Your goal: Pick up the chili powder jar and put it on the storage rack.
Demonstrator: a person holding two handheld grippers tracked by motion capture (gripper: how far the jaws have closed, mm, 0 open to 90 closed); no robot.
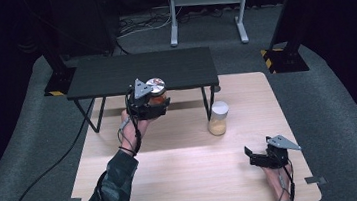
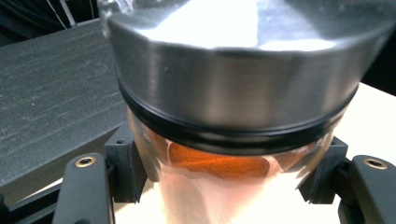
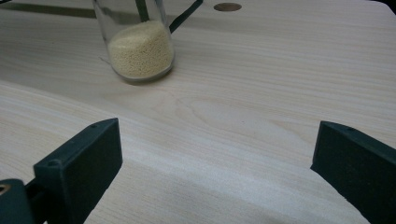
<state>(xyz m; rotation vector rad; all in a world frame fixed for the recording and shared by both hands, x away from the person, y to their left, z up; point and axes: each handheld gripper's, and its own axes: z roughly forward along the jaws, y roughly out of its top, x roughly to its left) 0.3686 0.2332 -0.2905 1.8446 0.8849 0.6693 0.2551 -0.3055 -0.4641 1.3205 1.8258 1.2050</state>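
Observation:
A glass jar of orange powder (image 1: 157,96) with a silver metal lid (image 2: 233,70) is held in the air by my left gripper (image 1: 149,106), just in front of the black shelf (image 1: 138,72). In the left gripper view the jaws press on the glass (image 2: 224,186) from both sides, below the lid. A second jar (image 1: 218,119), with yellow grains (image 3: 141,49) and a white lid, stands on the wooden table (image 1: 184,170). My right gripper (image 1: 255,155) rests near the table's front right, open, with nothing between its jaws.
The low black shelf stands on thin legs (image 1: 207,102) at the back of the table. A metal stand (image 1: 207,7) is on the grey floor behind. A small round hole (image 3: 227,7) marks the table top past the yellow jar.

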